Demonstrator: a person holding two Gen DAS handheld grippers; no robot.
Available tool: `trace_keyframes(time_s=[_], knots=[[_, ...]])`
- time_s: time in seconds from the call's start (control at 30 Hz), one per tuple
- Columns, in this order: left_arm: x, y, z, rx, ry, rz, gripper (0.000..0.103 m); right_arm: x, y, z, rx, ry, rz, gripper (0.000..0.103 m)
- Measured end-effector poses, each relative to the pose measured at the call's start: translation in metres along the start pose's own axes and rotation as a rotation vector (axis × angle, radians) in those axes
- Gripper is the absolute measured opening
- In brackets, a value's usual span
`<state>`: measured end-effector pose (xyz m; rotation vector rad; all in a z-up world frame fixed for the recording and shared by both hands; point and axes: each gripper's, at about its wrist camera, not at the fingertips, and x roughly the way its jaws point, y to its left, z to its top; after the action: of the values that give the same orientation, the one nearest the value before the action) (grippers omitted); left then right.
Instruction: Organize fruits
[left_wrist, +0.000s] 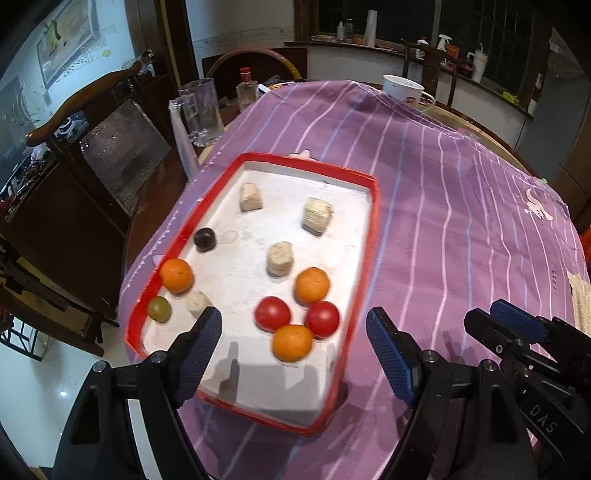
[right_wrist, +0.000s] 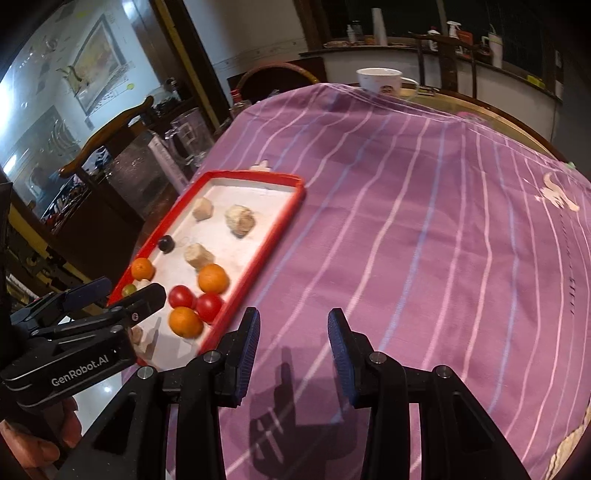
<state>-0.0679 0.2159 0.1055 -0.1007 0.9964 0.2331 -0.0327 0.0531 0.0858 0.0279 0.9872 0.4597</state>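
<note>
A red-rimmed white tray (left_wrist: 373, 236) lies on the purple cloth. In it are three oranges (left_wrist: 312, 284), two red tomatoes (left_wrist: 272, 313), a green grape (left_wrist: 159, 308), a dark round fruit (left_wrist: 205, 239) and several beige chunks (left_wrist: 316, 216). My left gripper (left_wrist: 293, 323) hovers open above the tray's near end, with nothing between its pads. My right gripper (right_wrist: 293, 326) is over bare cloth to the right of the tray (right_wrist: 273, 229). Its jaws stand a little apart and hold nothing. Each wrist view also catches the other gripper at its edge.
The purple striped cloth (left_wrist: 443, 221) covers a round table. A glass mug (left_wrist: 201, 110) and a bottle (left_wrist: 246, 88) stand beyond the tray, a white cup (left_wrist: 402, 90) at the far edge. A wooden chair (left_wrist: 85, 99) is on the left. A person's hand (right_wrist: 37, 443) holds the left gripper.
</note>
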Motion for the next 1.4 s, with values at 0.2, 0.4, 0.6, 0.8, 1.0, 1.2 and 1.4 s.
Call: trace_keyframes(time_s=[0.2, 0.4, 0.6, 0.8, 1.0, 1.2, 1.4], knots=[[-0.001, -0.022, -0.006, 0.008, 0.012, -0.020, 0.080, -0.011, -0.019, -0.008, 0.009, 0.003, -0.014, 0.042], [-0.004, -0.042, -0.013, 0.006, 0.015, -0.039, 0.080, -0.019, -0.035, -0.017, 0.009, 0.010, -0.025, 0.043], [-0.011, -0.056, -0.019, 0.006, 0.014, -0.041, 0.080, -0.029, -0.046, -0.024, -0.001, 0.009, -0.026, 0.043], [-0.045, -0.061, -0.018, -0.001, -0.068, -0.006, 0.080, -0.043, -0.049, -0.023, -0.003, -0.032, 0.006, 0.043], [-0.112, -0.051, -0.010, -0.036, -0.284, 0.122, 0.092, -0.059, -0.043, -0.013, 0.010, -0.092, 0.067, 0.043], [-0.175, -0.040, -0.013, -0.088, -0.548, 0.228, 0.103, -0.073, -0.023, -0.008, -0.041, -0.150, 0.110, 0.044], [-0.175, -0.039, -0.003, -0.089, -0.529, 0.266, 0.103, -0.078, -0.009, -0.010, -0.089, -0.165, 0.122, 0.046]])
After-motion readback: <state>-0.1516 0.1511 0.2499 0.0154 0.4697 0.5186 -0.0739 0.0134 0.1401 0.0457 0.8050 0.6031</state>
